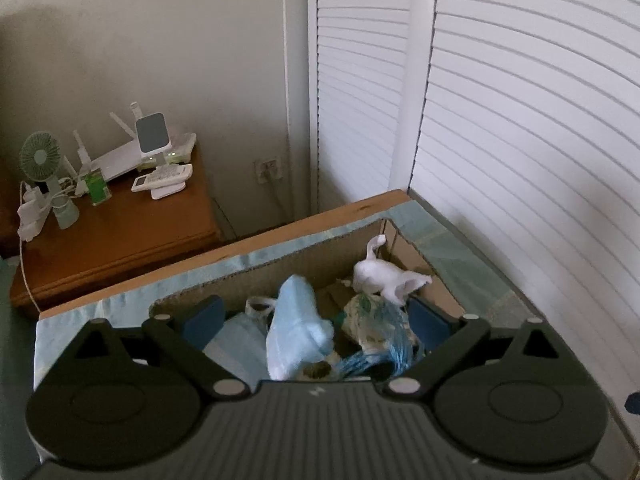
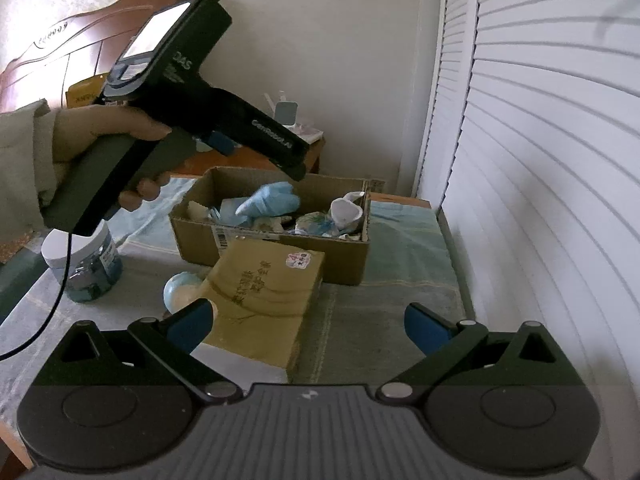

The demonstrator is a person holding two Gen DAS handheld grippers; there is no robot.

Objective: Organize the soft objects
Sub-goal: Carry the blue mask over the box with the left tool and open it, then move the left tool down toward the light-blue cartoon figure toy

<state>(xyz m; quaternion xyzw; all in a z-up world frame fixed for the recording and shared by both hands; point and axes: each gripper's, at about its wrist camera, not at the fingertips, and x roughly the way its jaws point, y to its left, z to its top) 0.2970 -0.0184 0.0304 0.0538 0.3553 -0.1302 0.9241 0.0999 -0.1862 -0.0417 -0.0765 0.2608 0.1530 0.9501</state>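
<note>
Gaping left gripper [image 1: 318, 314], crumpled blue bag [image 1: 298, 330], corrugated box [image 1: 256, 270]

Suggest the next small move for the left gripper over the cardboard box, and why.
Probably lift the left gripper back out of the cardboard box. Its jaws stand wide open, gripping nothing, and the light blue soft item already lies among the other soft things inside the box.

"DAS" on left gripper [image 2: 262, 160] body (other lettering blurred)
</note>
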